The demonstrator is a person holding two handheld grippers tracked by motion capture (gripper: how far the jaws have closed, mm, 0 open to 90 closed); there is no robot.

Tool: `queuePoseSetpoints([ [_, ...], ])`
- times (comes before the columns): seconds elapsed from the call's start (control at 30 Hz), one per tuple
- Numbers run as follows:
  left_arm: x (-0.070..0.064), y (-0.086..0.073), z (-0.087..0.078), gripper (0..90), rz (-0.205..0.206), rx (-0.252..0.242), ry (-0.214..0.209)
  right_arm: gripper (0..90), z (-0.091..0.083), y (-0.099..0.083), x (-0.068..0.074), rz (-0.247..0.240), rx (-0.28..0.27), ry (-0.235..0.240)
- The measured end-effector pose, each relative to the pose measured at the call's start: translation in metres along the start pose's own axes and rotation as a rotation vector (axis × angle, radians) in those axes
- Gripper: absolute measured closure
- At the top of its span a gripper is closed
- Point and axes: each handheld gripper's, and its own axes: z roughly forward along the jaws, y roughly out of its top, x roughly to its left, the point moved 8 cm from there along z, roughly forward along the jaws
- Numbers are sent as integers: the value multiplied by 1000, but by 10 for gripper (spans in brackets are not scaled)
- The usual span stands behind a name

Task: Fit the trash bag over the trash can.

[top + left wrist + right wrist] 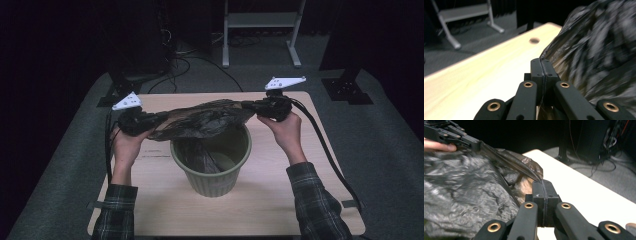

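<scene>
A dark plastic bin bag is stretched out above a green waste bin at the table's middle, and part of the bag hangs down inside the bin. My left gripper is shut on the bag's left edge. My right gripper is shut on its right edge. In the left gripper view the closed jaws pinch the bag at the gripper's tip. In the right gripper view the bag runs taut from my right gripper across to the left gripper.
The wooden table has bare surface in front of and beside the bin. A white metal frame and cables lie on the grey floor behind the table. Dark stands flank the far corners.
</scene>
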Motion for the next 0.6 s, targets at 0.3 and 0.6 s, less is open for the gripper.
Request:
queuePoseSetpoints([
  [0.3,-2,-34,23,895,-6,99,6,898,22,-38,-13,37,116,-53],
  [0.6,-15,-31,18,894,-21,29,-79,564,-8,-36,-14,75,28,-29],
])
